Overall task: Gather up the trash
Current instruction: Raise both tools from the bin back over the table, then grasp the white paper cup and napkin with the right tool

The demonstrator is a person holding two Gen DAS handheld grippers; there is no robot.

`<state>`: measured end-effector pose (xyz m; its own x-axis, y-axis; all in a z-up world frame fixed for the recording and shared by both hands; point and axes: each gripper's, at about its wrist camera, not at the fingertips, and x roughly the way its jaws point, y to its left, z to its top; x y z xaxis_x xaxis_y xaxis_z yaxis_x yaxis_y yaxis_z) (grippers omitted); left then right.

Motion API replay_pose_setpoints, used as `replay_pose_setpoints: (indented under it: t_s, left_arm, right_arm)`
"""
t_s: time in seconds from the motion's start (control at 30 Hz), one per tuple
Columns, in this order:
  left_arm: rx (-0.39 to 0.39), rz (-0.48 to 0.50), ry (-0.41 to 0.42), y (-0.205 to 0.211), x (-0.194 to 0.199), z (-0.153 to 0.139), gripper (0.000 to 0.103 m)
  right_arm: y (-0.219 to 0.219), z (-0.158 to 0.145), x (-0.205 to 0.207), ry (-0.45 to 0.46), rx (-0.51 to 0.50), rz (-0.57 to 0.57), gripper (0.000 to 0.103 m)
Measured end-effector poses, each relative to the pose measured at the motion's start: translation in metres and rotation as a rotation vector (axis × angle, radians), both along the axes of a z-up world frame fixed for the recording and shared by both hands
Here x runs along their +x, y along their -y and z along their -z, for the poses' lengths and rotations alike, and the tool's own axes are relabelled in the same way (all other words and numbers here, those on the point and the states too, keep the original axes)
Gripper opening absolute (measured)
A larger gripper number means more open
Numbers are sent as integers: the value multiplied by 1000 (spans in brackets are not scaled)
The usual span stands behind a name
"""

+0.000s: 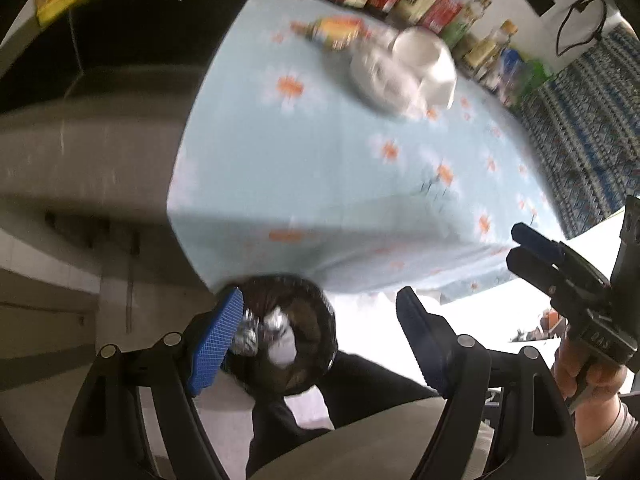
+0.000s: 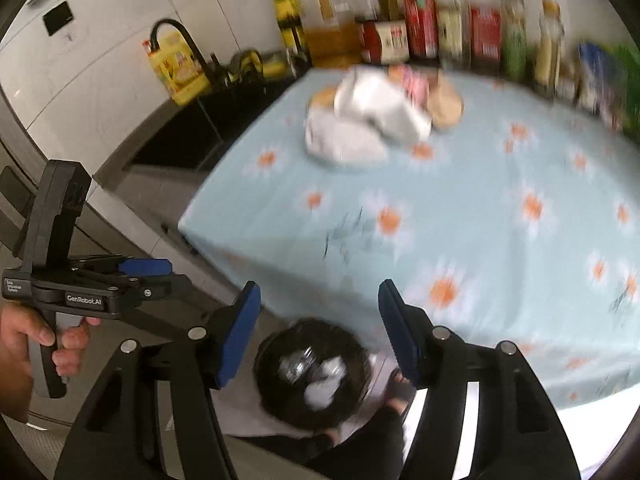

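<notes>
A black-lined trash bin [image 1: 286,334] stands on the floor at the table's front edge, with crumpled foil and white paper inside; it also shows in the right wrist view [image 2: 314,372]. My left gripper [image 1: 320,320] is open and empty above the bin. My right gripper [image 2: 318,312] is open and empty, also above the bin. On the blue flowered tablecloth [image 2: 480,220] lies a pile of trash: white paper cups and crumpled paper [image 2: 360,124], a pink wrapper [image 2: 414,80] and a brown piece [image 2: 444,108]. The pile also shows in the left wrist view [image 1: 400,72], with a colourful bottle [image 1: 336,30] beside it.
Bottles and boxes [image 2: 440,28] line the table's far edge by the wall. A yellow oil jug [image 2: 178,68] stands near a black sink [image 2: 192,128] left of the table. The right gripper's body [image 1: 560,268] shows in the left wrist view, the left's [image 2: 80,288] in the right.
</notes>
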<state>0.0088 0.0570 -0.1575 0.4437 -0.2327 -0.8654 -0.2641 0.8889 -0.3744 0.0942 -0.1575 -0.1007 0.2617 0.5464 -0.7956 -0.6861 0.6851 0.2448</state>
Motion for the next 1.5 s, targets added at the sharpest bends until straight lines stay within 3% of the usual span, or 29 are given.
replay_pose_setpoints:
  t_s: [0.4,0.73,0.97,1.17,1.23,1.5]
  left_arm:
    - [21,-109,60,-6,52,-36,77]
    - [29,-233,39,1,81,-39,77]
    - [29,-317,9,4,90,-33,77]
    - [22,-376,-6,4,93,-29,77]
    - [21,-384,-9,4,94,-28,77]
    - [22,-372,-17,8,103,-27,77]
  right_arm:
    - [-20,-17,91,160,-43,-155,65]
    - [-53,3,157,163,-83,-365,68]
    - [-74,27,172,138,-108,-526,67]
    - [-85,39,178,133,-132,-599,40]
    - [-86,41,179,137,-138,-609,26]
    - [-79,31,176,129,-95,-623,24]
